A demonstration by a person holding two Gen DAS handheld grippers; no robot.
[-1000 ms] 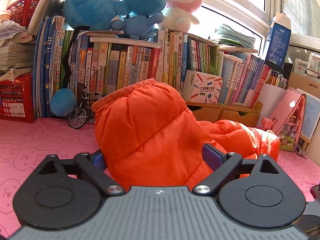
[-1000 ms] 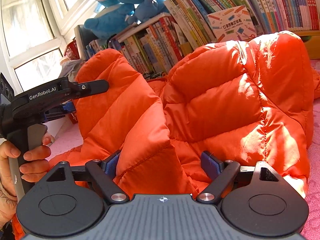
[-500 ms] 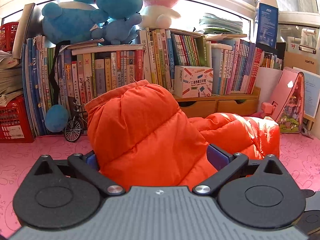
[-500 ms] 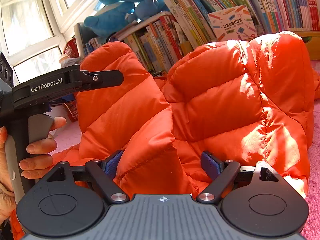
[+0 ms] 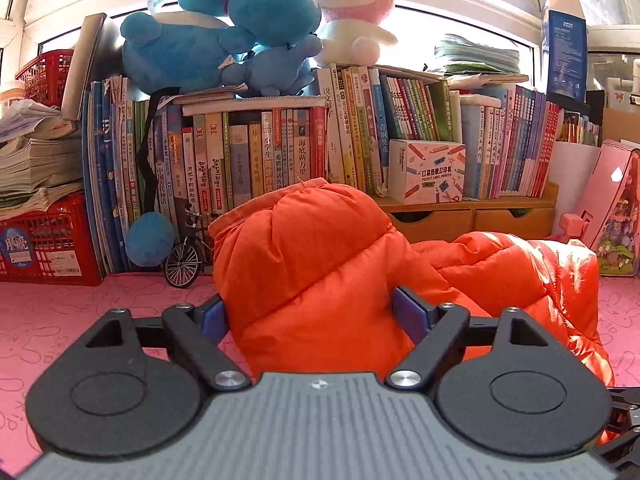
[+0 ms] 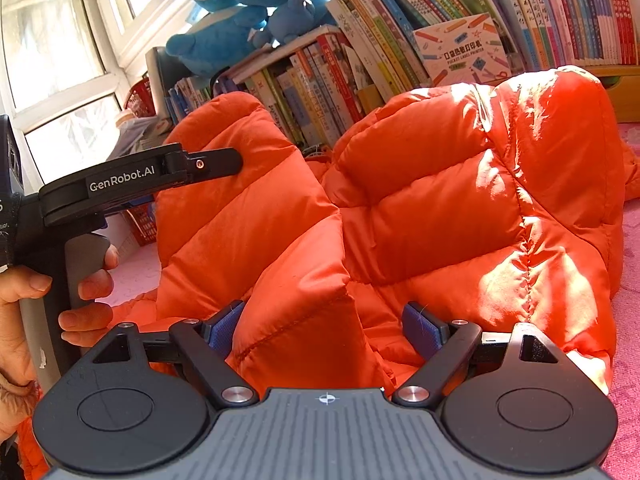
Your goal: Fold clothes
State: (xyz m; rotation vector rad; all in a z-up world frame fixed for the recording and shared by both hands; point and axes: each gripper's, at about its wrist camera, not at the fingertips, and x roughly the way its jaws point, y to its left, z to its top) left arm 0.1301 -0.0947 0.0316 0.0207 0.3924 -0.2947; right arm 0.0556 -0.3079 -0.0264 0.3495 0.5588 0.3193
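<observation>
The puffy orange jacket [image 5: 320,264] is heaped on the pink desk [image 5: 80,304] in front of the books [image 5: 256,156]. Left tool [image 5: 316,314] is closing, its pads pressing a raised fold of it. Right tool [image 6: 324,330] sits wide around another fold, right pad apart from the fabric.

Orange puffer jacket [image 5: 320,264]: quilted synthetic cloth, smooth, slight sheen, glossy where sun hits at 3 o'clock in the right wrist view. Left tool [image 5: 312,316]: matt black plastic, ribbed grey top, blue textured pads, shiny metal screws. Worktop [image 5: 72,312]: pink matt mat, printed outlines. Blue plush toy [image 5: 208,40]: fuzzy cloth. Drawer unit [image 5: 472,216]: wood. Red basket [image 5: 44,240]: plastic.
</observation>
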